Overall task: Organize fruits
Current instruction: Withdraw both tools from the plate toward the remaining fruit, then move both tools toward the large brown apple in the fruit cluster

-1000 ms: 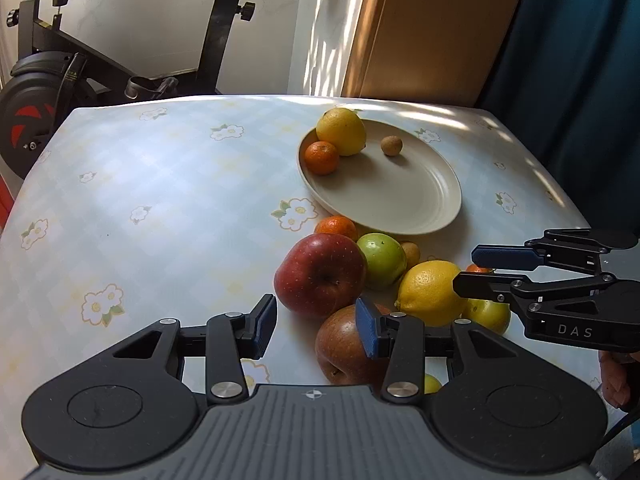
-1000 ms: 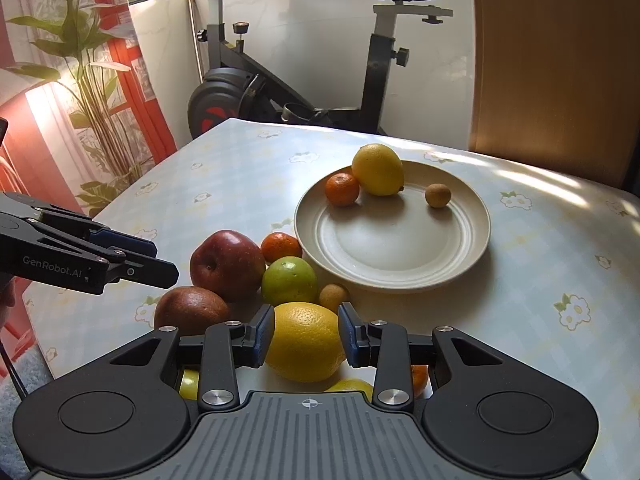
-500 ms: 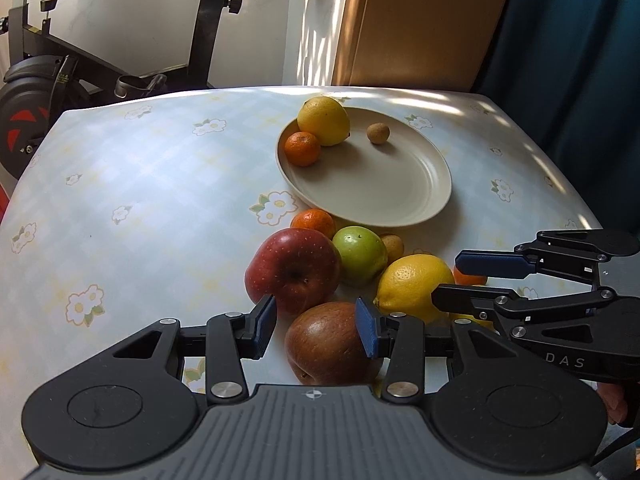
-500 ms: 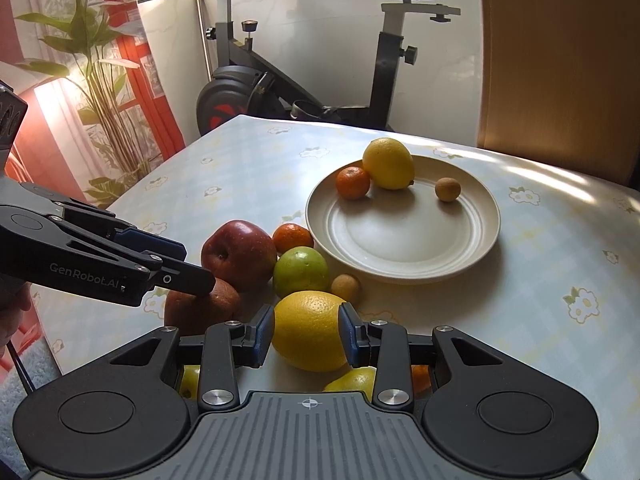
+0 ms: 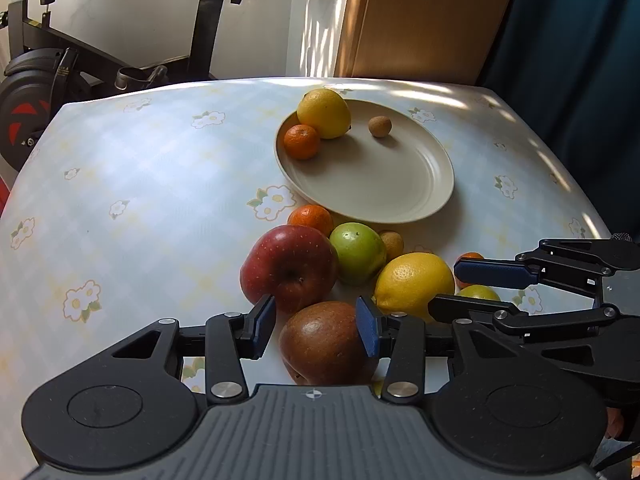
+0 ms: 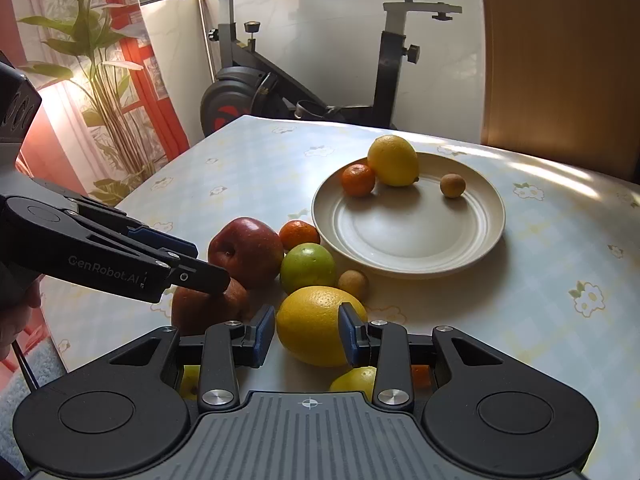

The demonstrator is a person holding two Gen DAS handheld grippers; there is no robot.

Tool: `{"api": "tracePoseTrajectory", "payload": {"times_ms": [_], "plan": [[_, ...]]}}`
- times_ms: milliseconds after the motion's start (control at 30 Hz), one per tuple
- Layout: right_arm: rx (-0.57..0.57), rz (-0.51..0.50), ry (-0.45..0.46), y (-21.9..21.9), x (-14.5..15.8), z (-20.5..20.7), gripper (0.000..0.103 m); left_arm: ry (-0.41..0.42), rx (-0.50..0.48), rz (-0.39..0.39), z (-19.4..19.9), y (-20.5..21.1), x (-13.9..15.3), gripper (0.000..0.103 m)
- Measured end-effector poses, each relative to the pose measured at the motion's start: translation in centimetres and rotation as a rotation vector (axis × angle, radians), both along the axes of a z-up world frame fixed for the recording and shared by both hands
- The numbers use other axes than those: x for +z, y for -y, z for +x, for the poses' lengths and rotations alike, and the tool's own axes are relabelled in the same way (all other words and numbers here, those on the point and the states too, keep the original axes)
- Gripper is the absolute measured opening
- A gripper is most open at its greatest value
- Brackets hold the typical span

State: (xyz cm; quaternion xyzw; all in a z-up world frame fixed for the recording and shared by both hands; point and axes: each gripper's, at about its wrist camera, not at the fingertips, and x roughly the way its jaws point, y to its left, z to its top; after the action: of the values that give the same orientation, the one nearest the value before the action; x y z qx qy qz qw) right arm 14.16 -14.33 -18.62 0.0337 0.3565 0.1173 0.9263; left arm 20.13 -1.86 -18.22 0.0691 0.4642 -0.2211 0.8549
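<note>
Left wrist view: our left gripper (image 5: 316, 330) straddles the brown apple (image 5: 326, 342), jaws narrowly parted; right gripper (image 6: 307, 334) pinches the lemon (image 6: 316, 324), both plate-bound (image 5: 400, 208), we judge.

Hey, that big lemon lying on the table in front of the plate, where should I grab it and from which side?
Grip the large lemon across its widest middle, coming from the near table edge, as the right gripper already does with its jaws on either flank. It lies on its side with the green fruit and small brown fruit crowding its far side, so only the near side looks clear.
</note>
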Motion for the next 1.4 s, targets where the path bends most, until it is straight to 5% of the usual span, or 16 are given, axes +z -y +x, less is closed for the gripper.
{"api": "tracePoseTrajectory", "payload": {"times_ms": [1400], "plan": [[0.018,0.037,-0.021,-1.0,-0.3,0.0,0.036,-0.042,0.035,-0.033,-0.9,-2.4,-0.2,0.049]]}}
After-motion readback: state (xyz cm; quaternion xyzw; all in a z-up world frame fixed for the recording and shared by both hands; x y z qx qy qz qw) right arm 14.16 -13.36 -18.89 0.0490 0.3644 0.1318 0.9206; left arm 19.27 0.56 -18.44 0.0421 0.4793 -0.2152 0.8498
